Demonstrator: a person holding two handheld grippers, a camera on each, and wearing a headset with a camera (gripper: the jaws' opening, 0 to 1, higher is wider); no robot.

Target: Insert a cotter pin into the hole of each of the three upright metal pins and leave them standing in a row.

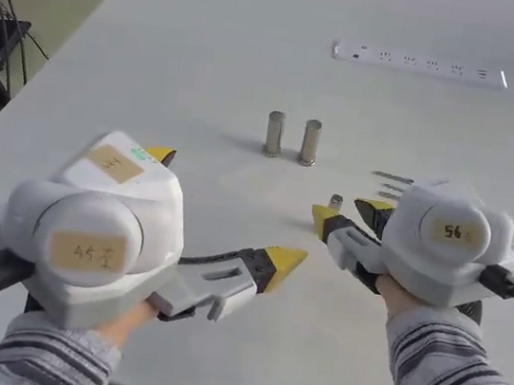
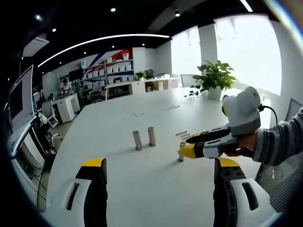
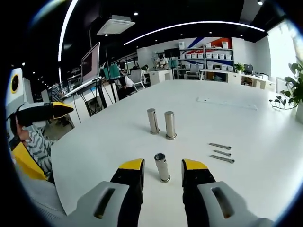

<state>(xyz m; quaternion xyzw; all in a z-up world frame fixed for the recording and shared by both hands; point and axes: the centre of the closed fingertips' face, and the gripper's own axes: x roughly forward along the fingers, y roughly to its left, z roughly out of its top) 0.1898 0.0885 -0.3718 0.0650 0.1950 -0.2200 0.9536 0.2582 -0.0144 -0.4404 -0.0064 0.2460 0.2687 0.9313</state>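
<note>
We saw a shiny cylindrical metal pin (image 3: 162, 168) upright between the parted jaws of our right gripper (image 1: 346, 212); our left gripper (image 2: 160, 163) gaped empty.

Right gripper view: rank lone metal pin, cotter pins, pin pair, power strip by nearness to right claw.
1. Lone metal pin, between jaws of the right claw.
2. Cotter pins, right side.
3. Pin pair, straight ahead.
4. Power strip, far back.

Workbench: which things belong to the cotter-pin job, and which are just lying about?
Job: far-left metal pin, far-right metal pin, near metal pin, three cotter pins.
Lying about: power strip, potted plant.
</note>
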